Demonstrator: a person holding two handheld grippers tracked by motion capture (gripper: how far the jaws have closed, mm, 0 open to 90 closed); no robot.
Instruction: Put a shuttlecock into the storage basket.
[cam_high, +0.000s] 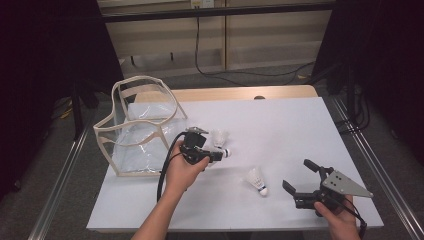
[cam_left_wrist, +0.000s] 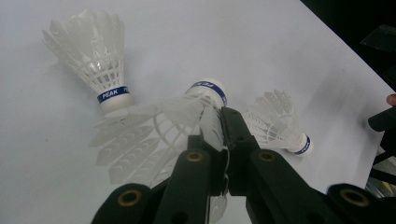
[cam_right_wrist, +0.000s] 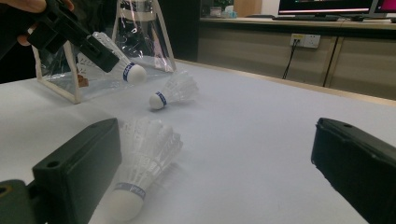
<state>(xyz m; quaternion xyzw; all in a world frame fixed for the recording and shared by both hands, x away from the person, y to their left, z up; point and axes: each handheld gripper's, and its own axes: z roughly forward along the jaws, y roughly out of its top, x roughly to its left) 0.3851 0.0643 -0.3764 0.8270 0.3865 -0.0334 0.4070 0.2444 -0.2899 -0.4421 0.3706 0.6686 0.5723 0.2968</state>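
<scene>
Three white shuttlecocks with blue bands are on or over the white table (cam_high: 280, 120). My left gripper (cam_high: 218, 155) (cam_left_wrist: 217, 119) is shut on the feather skirt of one shuttlecock (cam_high: 226, 152) (cam_left_wrist: 163, 126) (cam_right_wrist: 126, 70), holding it just above the table with its cork pointing away from the hand. A second shuttlecock (cam_high: 219, 136) (cam_left_wrist: 95, 56) (cam_right_wrist: 175, 91) lies close behind it. The third shuttlecock (cam_high: 256, 180) (cam_left_wrist: 278, 123) (cam_right_wrist: 144, 158) lies near the front, just beside one jaw of my right gripper (cam_high: 296, 173) (cam_right_wrist: 217, 163), which is open and holds nothing.
A clear plastic bag with beige trim (cam_high: 135, 150) (cam_right_wrist: 140, 37) stands open at the table's left, just behind the left hand. Cables run over the floor beyond the table's far edge. A cabinet with a wall socket (cam_right_wrist: 303, 41) stands beyond the table.
</scene>
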